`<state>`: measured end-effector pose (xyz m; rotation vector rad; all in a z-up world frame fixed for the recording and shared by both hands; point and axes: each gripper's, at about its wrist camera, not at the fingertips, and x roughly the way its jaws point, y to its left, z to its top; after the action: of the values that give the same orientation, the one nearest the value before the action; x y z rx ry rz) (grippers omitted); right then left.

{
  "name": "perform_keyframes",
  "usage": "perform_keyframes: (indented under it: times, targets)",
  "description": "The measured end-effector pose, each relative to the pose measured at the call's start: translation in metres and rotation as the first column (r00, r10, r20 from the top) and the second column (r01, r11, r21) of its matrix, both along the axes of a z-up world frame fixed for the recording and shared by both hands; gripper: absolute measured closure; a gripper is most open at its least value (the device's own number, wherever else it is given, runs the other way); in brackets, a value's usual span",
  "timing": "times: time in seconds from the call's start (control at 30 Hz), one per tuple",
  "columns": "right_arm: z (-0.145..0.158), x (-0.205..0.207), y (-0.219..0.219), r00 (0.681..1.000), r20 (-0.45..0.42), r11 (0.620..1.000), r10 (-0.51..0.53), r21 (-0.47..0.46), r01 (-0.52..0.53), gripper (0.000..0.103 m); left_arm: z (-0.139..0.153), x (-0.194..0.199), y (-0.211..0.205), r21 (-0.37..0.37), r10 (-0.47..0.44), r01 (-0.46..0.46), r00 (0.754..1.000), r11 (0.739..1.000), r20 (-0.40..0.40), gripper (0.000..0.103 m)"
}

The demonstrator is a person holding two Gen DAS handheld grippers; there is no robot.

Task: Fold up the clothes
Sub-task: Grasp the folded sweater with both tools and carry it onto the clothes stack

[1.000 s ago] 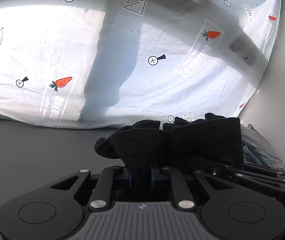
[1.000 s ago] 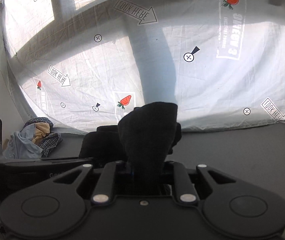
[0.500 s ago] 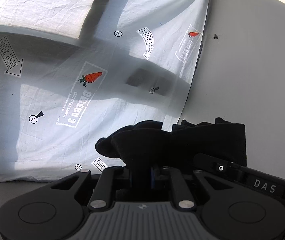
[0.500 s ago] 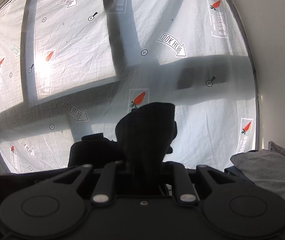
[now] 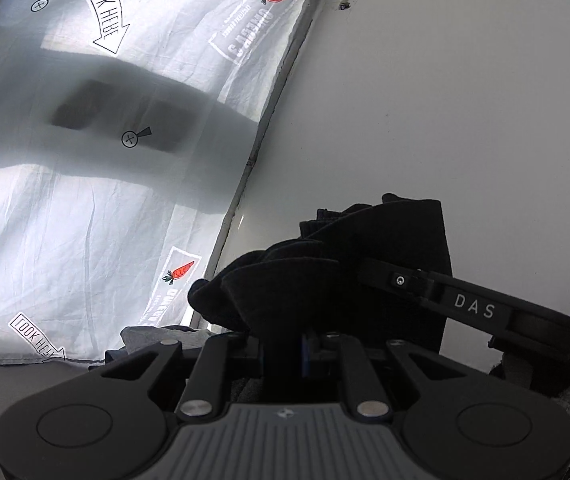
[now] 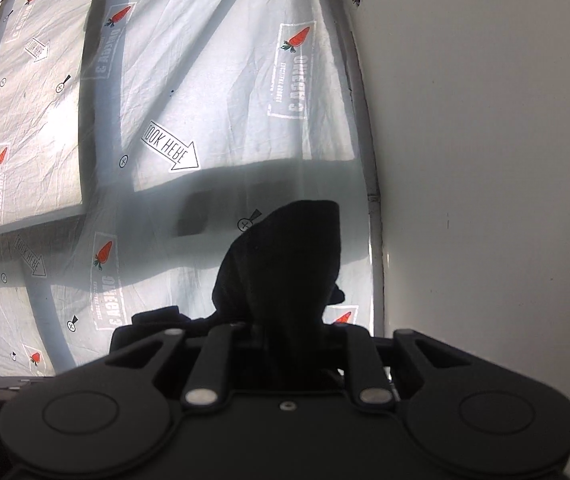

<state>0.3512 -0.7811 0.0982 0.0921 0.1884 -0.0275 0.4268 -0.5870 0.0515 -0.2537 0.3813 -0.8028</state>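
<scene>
A black garment [image 5: 285,284] is pinched in the closed left gripper [image 5: 299,350] at the lower centre of the left view, bunching upward and stretching rightward behind the right gripper's arm. In the right view, the same cloth [image 6: 285,264] is clamped in the shut right gripper [image 6: 285,344], rising above centre.

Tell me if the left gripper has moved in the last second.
Yes. The left gripper, shut on the black garment, has swung right: the bare wall now fills the view's right side, where the printed sheet filled it before.
</scene>
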Motion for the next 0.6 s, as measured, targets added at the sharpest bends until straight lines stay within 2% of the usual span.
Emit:
perform_keyframes:
  times: [0.1, 0.17, 0.27, 0.3, 0.33, 0.37, 0.43, 0.47, 0.53, 0.6]
  targets:
    - [-0.018, 0.043, -0.031, 0.999, -0.038, 0.999, -0.011, -0.043, 0.01, 0.084, -0.02, 0.051, -0.033, 0.015, 0.009, -0.008, 0.998, 1.0, -0.066, 0.086]
    - [-0.034, 0.075, -0.044, 0.998, -0.059, 0.995, -0.035, -0.096, 0.029, 0.079, -0.039, 0.092, -0.055, 0.082, 0.043, -0.036, 0.995, 0.996, -0.09, 0.081]
    - [-0.058, 0.123, -0.064, 0.993, -0.088, 0.983, -0.073, -0.176, 0.056, 0.062, -0.063, 0.157, -0.08, 0.248, 0.071, -0.048, 0.994, 0.968, -0.084, 0.077]
    - [-0.066, 0.139, -0.071, 0.992, -0.097, 0.977, -0.086, -0.202, 0.065, 0.052, -0.07, 0.175, -0.08, 0.271, 0.085, -0.058, 0.992, 0.961, -0.088, 0.076]
    - [-0.074, 0.153, -0.076, 0.99, -0.104, 0.973, -0.095, -0.221, 0.07, 0.048, -0.076, 0.191, -0.08, 0.291, 0.103, -0.072, 0.991, 0.954, -0.091, 0.075]
    - [-0.079, 0.16, -0.078, 0.99, -0.104, 0.974, -0.092, -0.217, 0.068, 0.047, -0.081, 0.202, -0.077, 0.293, 0.13, -0.099, 0.988, 0.951, -0.087, 0.074]
    - [-0.092, 0.169, -0.082, 0.989, -0.115, 0.977, -0.097, -0.199, 0.073, 0.048, -0.092, 0.218, -0.071, 0.29, 0.184, -0.15, 0.979, 0.945, -0.092, 0.059]
    - [-0.1, 0.173, -0.084, 0.986, -0.128, 0.98, -0.102, -0.183, 0.078, 0.051, -0.099, 0.223, -0.067, 0.28, 0.2, -0.163, 0.974, 0.946, -0.108, 0.056]
    - [-0.12, 0.182, -0.089, 0.977, -0.189, 0.988, -0.101, -0.132, 0.076, 0.053, -0.117, 0.233, -0.063, 0.263, 0.189, -0.145, 0.97, 0.954, -0.15, 0.052]
    - [-0.147, 0.193, -0.095, 0.954, -0.287, 0.995, -0.087, -0.077, 0.067, 0.058, -0.138, 0.239, -0.067, 0.307, 0.19, -0.126, 0.964, 0.943, -0.188, 0.051]
